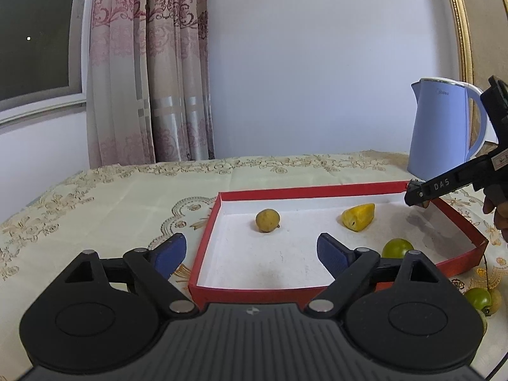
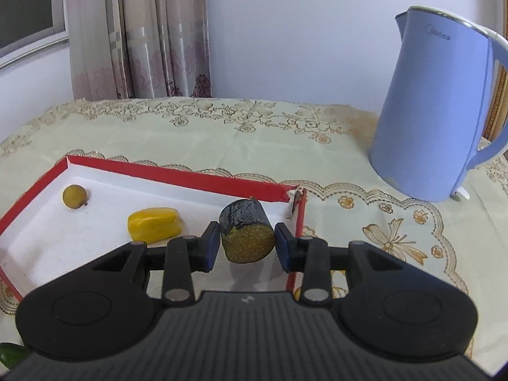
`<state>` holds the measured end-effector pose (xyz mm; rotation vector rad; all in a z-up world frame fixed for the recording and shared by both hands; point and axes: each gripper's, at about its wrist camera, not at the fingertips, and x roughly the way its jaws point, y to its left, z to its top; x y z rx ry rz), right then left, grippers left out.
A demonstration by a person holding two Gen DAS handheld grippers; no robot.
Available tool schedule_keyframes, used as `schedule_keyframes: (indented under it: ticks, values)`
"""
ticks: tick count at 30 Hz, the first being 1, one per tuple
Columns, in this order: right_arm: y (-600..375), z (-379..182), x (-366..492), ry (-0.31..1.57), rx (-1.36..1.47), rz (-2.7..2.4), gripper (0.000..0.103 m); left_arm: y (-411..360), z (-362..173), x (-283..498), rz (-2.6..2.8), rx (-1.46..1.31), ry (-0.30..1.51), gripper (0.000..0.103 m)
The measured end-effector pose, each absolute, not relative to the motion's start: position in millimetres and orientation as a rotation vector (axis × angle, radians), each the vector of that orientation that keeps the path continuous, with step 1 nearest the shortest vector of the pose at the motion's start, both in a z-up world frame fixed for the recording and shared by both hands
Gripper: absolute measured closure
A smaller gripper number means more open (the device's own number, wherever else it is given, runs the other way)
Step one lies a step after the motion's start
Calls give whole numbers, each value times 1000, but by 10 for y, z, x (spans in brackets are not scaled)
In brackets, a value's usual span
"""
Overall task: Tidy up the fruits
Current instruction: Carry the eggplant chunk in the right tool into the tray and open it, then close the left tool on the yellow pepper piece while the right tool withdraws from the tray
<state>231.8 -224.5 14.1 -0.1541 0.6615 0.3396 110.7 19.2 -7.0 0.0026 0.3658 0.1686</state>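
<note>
In the right wrist view, the right gripper (image 2: 247,243) has its jaws pinching a dark cylinder (image 2: 246,233) with a yellow-green grainy end, at lower centre over the near right corner of the red tray (image 2: 177,176). A round fruit (image 2: 74,196) and a yellow piece (image 2: 155,224) lie on the tray's white floor at left. In the left wrist view, the left gripper (image 1: 251,250) has its jaws spread wide and empty above the tray's near edge. A green fruit (image 1: 397,247) sits behind its right finger. A blue kettle (image 2: 435,111) stands on the worktop (image 2: 222,133) at right.
</note>
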Motion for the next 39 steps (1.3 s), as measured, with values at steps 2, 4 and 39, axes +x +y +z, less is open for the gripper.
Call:
schedule_keyframes:
  ticks: [2, 4, 39]
  values:
    - [-2240, 107, 2353, 672, -163, 326, 68, 200, -66, 1108, 168, -7, 368, 13]
    - [-2244, 74, 2376, 684, -173, 320, 68, 208, -63, 1101, 177, -11, 365, 13]
    - [-2783, 284, 1, 437, -67, 379, 41, -290, -79, 177, -129, 107, 475, 13]
